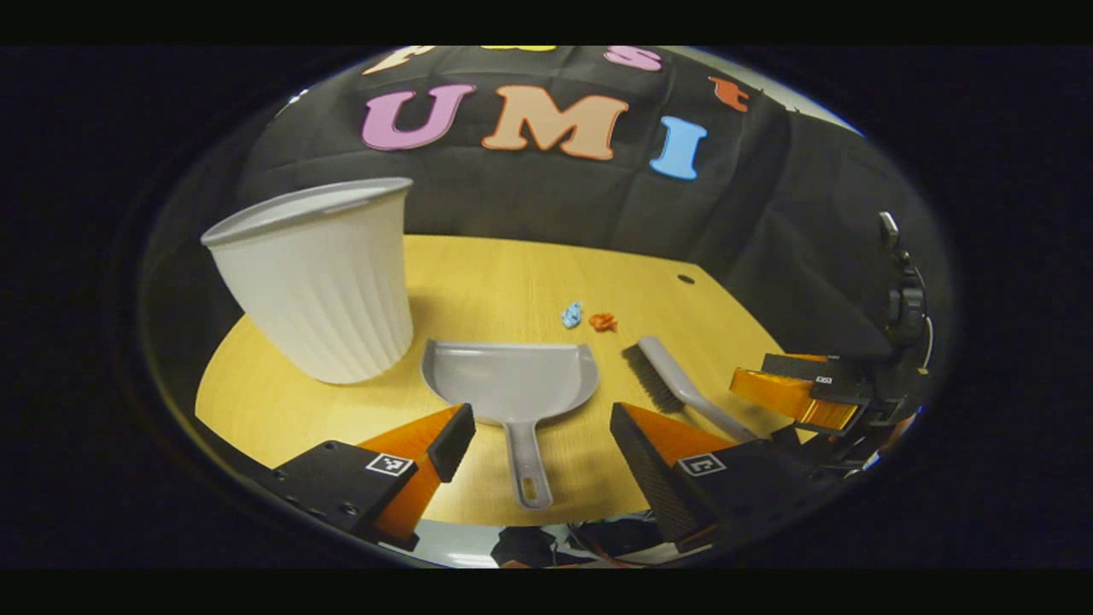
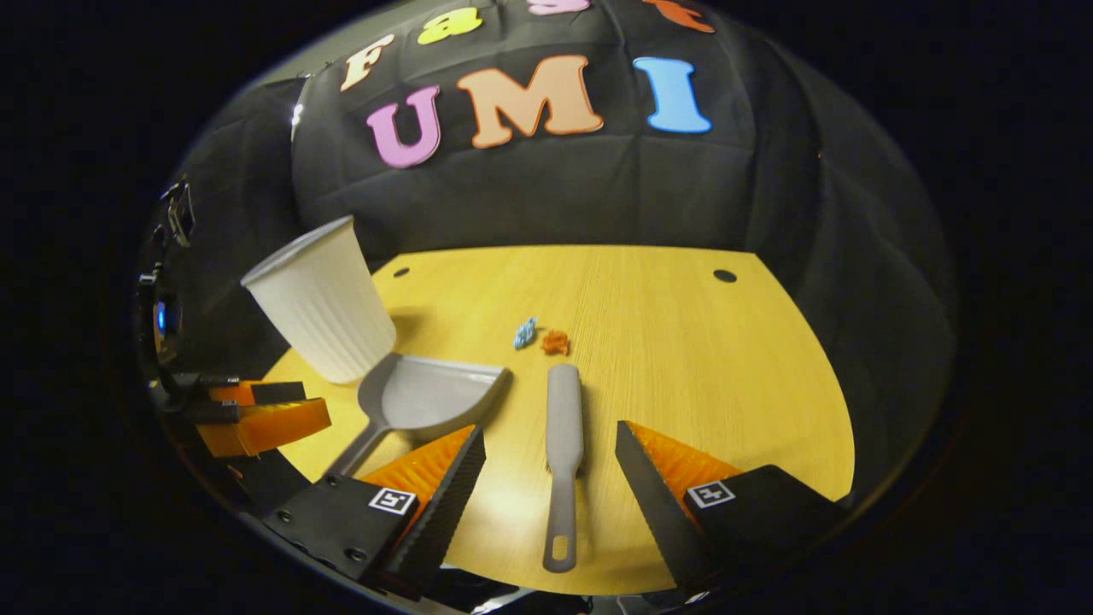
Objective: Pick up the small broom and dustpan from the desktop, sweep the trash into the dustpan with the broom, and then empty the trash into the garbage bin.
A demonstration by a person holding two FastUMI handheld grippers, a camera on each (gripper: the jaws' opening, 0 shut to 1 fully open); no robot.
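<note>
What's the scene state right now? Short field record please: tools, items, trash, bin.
left tool: open, over the grey plastic dustpan's handle, not touching
right tool: open, straddling the grey hand broom's handle, not gripping
dustpan: flat on the light wooden desktop, mouth facing the trash
broom: lying flat, beside the dustpan
trash: crumpled blue scrap and orange scrap, side by side beyond the broom
bin: white ribbed plastic garbage bin, upright, next to the dustpan
progress: nothing picked up yet

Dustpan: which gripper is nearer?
Left. The left gripper straddles the dustpan handle, open; the right gripper is open over the broom beside it.
</note>
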